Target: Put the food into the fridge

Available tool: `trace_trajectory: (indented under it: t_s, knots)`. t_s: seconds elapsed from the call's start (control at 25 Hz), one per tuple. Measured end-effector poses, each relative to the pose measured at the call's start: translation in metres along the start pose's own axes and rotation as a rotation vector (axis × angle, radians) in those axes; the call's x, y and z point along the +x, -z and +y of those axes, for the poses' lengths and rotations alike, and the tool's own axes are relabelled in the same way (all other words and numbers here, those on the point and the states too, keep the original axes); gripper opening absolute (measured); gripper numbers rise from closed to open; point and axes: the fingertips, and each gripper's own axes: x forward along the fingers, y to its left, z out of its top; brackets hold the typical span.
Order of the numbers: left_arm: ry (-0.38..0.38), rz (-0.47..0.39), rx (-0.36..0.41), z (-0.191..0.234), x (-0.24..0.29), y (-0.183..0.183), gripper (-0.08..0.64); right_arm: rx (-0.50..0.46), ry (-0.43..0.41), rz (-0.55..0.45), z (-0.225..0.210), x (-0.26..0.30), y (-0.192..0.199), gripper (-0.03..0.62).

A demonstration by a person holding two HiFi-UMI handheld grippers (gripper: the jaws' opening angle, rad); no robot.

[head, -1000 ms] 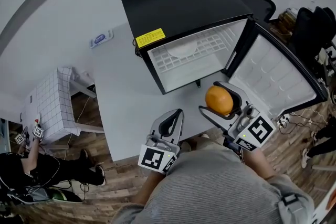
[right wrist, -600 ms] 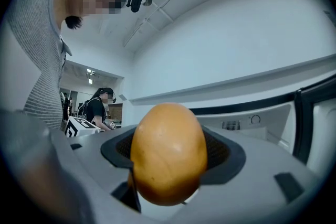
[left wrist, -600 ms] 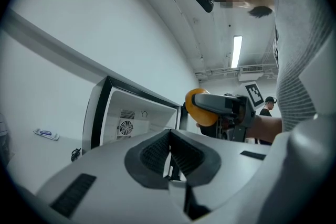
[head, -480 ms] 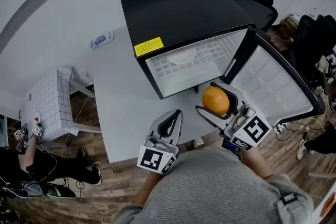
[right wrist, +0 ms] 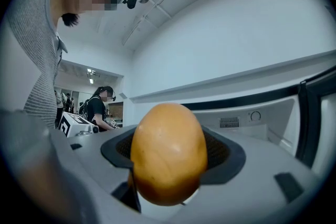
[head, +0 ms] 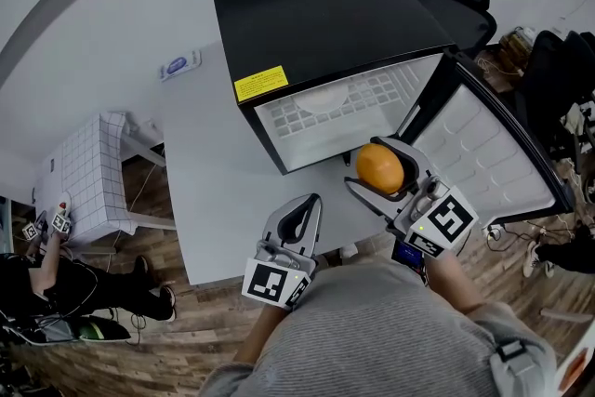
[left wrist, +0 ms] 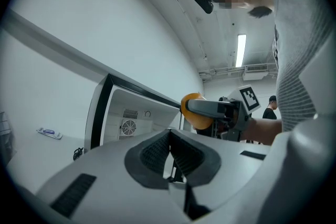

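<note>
Our right gripper clamps the orange before the open fridge, left gripper closed on nothing; next, we judge, comes easing it onto the shelf.

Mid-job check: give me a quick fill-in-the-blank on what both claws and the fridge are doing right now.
1. The right claw is shut on a round ____ fruit.
2. The left claw is shut and holds ____.
3. The fridge door stands ____.

Missing words: orange; nothing; open.
</note>
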Motion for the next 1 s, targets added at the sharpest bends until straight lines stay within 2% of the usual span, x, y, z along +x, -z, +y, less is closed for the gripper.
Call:
trace_trajectory:
  t_s: [0.4,0.52,1.0]
  knots:
    - [-0.027,-0.009,-0.004,0.001,0.001,0.0,0.011,-0.025,-0.023,0.029,-0.02,0.024,0.012,0.325]
    - [-0.027,-0.031,-0.006,-0.001,0.004,-0.008,0.011,-0.04,-0.017,0.049,-0.033,0.036,0.023,0.325]
    - [-0.052,-0.002,-0.002,0.004,-0.004,-0.003,0.011,-0.064,0.024,0.119,-0.074,0.08,0.069,0.325]
